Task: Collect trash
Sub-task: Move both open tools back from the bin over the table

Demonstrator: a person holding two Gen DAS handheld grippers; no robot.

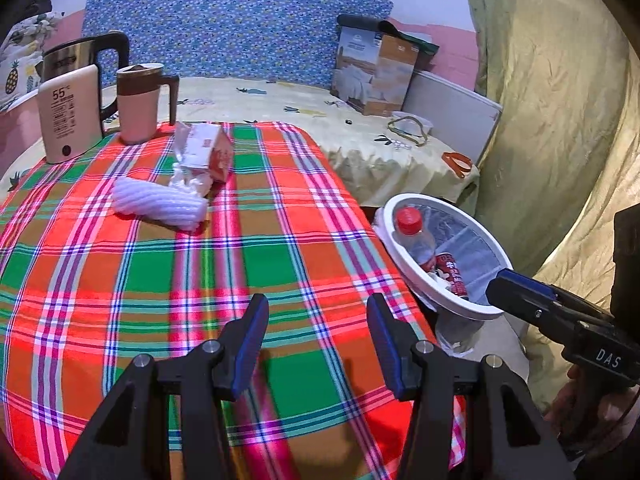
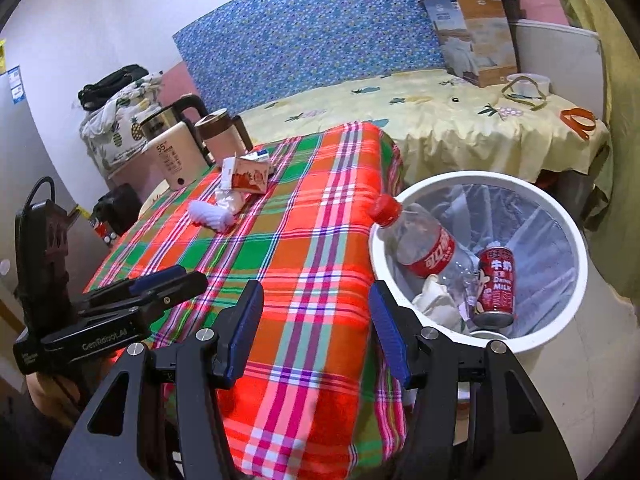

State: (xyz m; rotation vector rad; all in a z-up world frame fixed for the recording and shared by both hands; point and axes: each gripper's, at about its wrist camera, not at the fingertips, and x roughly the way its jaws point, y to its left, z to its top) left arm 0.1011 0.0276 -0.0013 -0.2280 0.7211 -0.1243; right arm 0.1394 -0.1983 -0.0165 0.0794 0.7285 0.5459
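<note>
On the plaid tablecloth lie a white foam net sleeve and, just behind it, a crumpled red-and-white carton with white wrapping. The sleeve and carton also show in the right wrist view. My left gripper hovers open over the near part of the cloth, empty. My right gripper stands open and empty over the table's right edge, beside the white trash bin. The bin holds a plastic bottle with a red cap, a red milk can and crumpled paper.
A kettle, a cream appliance marked 55 and a pink mug stand at the table's far left. Behind is a bed with a yellow sheet, a cardboard box and small items. A green curtain hangs at right.
</note>
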